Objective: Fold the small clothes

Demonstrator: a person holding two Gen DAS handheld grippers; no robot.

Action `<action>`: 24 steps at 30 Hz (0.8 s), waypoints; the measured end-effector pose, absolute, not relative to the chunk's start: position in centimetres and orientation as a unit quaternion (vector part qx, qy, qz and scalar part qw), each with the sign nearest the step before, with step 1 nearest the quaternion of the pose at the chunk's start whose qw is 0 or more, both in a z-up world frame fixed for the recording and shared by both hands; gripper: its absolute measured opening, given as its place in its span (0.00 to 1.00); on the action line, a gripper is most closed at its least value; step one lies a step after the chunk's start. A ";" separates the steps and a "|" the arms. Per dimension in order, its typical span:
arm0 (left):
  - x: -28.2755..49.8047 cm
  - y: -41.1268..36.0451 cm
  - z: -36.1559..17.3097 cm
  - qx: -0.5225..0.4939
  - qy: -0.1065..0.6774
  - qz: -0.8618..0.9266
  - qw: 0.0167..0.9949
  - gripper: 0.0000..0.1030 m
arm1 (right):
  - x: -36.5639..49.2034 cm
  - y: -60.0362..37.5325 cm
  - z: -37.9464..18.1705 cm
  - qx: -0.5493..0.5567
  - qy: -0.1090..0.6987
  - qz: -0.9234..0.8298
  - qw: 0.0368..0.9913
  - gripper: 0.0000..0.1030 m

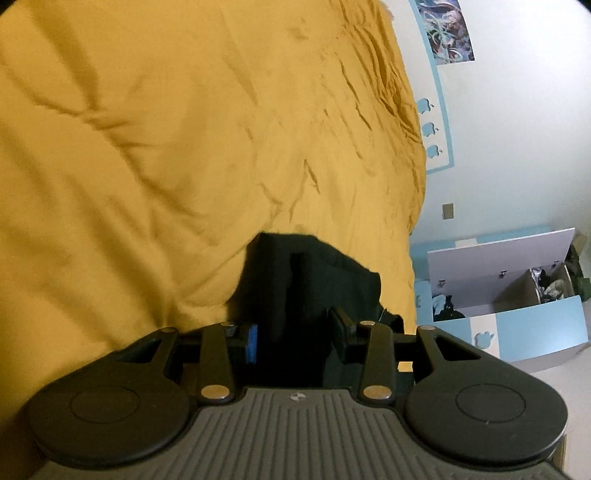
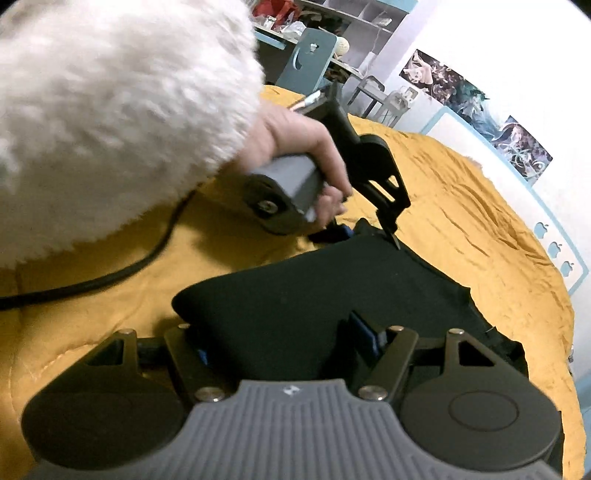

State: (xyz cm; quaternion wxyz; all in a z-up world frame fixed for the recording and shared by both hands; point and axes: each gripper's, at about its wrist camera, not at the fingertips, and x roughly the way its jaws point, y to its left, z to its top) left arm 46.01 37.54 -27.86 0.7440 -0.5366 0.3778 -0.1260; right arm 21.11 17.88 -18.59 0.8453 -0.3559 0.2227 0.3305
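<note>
A bed covered by a mustard-yellow quilt (image 2: 461, 206), creased and softly padded, fills both views. Beyond its far edge a white wall with a poster (image 1: 447, 31) and a blue-and-white toy chest (image 1: 517, 295) with its lid raised can be seen from the left wrist view. From the right wrist view a cluttered shelf unit (image 2: 354, 22) and a blue chair (image 2: 306, 59) are seen at the back. A black cable (image 2: 122, 271) is trailed across the quilt below a fluffy white sleeve (image 2: 110, 122), by which much of the upper left of that view is blocked.

The black garment (image 2: 314, 288), matte and smooth, is laid flat on the quilt, with a rounded folded edge at its left side and a ragged corner at the right.

The left tongs (image 1: 297, 336) are held about half spread, and black cloth is seen between the pads; whether it is pinched cannot be told. In the right wrist view the left tongs (image 2: 365, 232) are gripped by a hand (image 2: 306, 151) and their tips are set at the far edge of the garment. The right tongs (image 2: 284, 343) are spread wide, with the near edge of the garment lying between the pads, and a pinch is not shown.
</note>
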 end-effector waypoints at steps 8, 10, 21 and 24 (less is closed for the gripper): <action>45.1 37.0 -27.1 -0.527 0.363 -0.107 0.761 0.23 | 19.9 17.2 -18.4 -0.341 0.207 0.339 0.852 0.17; 45.0 36.6 -26.2 -0.517 0.365 -0.099 0.768 0.21 | 20.2 16.5 -17.7 -0.316 0.213 0.339 0.860 0.08; 47.0 29.4 -15.4 -0.406 0.400 -0.062 0.819 0.17 | 24.4 4.9 -11.2 -0.105 0.262 0.313 0.907 0.03; 48.2 25.0 -12.6 -0.384 0.386 -0.076 0.835 0.17 | 25.3 0.1 -9.4 -0.062 0.257 0.279 0.923 0.03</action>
